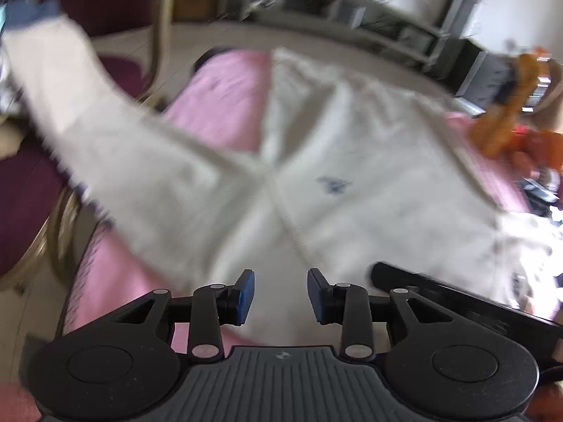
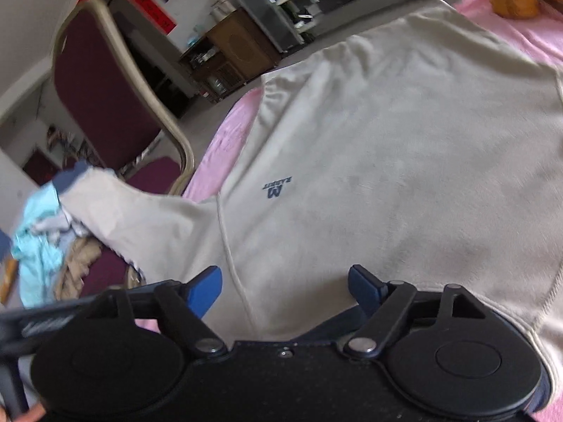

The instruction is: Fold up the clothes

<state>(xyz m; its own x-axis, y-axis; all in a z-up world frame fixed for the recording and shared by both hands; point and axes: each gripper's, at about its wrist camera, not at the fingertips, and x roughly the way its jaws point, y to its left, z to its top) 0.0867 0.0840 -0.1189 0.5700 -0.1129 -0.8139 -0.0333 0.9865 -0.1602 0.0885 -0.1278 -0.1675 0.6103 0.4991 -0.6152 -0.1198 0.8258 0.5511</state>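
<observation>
The cream, soft matt cloth sweatshirt (image 2: 387, 161) lies on a pink, fuzzy cloth cover (image 2: 225, 147); the maroon upholstered chair (image 2: 102, 95) has a smooth, beige-painted frame.

Cream sweatshirt (image 1: 352, 176) motion-smeared in the left wrist view, its chest logo (image 1: 332, 184) unreadable, right sleeve cut off.

A pink cloth (image 2: 225, 147) is covering the counter. At the left, a maroon chair (image 2: 102, 95) with a pale frame is standing just beside it. A wooden cabinet (image 2: 239, 52) is sitting far back against the wall. An orange object (image 1: 506, 105), possibly a soft toy, is lying at the far right.
</observation>
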